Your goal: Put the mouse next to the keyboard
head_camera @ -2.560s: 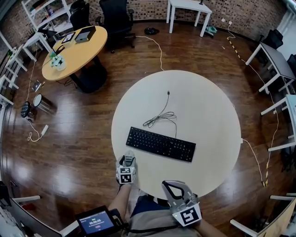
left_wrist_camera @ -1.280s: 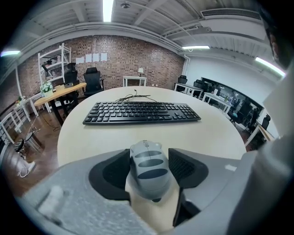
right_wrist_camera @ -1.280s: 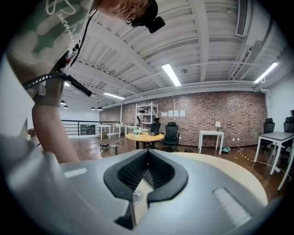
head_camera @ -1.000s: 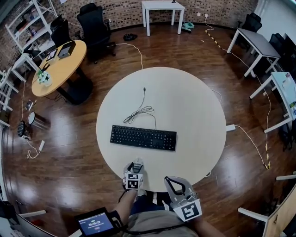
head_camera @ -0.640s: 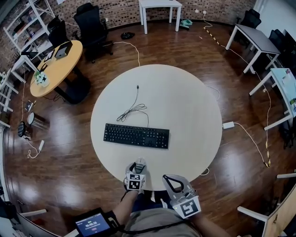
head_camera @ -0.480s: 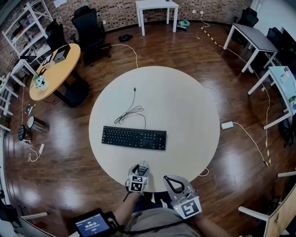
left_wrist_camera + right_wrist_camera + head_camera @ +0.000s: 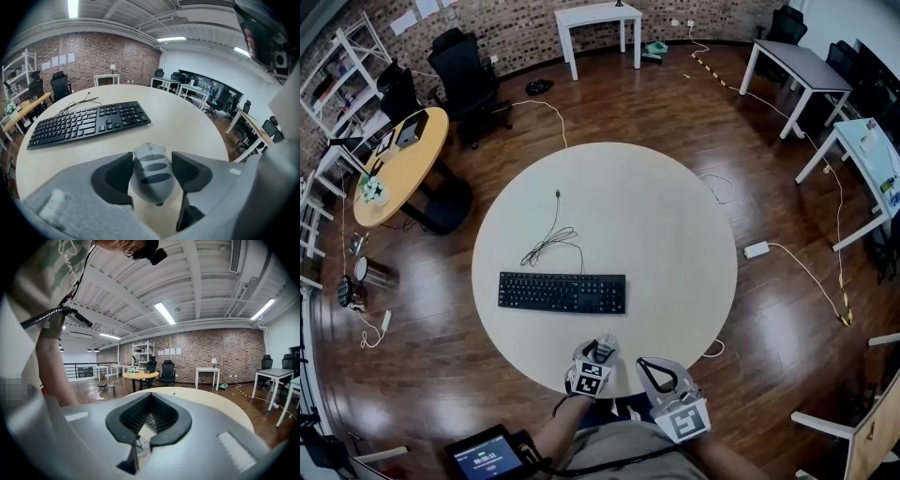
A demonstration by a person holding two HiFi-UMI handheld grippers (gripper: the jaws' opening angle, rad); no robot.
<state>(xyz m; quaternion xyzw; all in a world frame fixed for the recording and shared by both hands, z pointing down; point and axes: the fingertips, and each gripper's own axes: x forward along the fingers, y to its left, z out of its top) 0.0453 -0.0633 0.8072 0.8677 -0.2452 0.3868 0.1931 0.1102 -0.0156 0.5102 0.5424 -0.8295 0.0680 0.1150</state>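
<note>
The left gripper (image 7: 598,351), clamped on the mouse (image 7: 151,171), has shifted from the keyboard's (image 7: 562,292) left end towards its right end, nearly placeable; the right gripper (image 7: 652,370) is closed and empty.

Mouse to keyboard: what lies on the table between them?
Only bare table separates the mouse from the keyboard; the left gripper view shows it.

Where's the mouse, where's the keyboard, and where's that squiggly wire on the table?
Grey computer mouse (image 7: 151,169), left gripper view: the middle of its striped back.
Black flat keyboard (image 7: 562,292), head view: the middle of its keys.
Thin black cable (image 7: 548,244), head view: its tangled loop beyond the keyboard.
</note>
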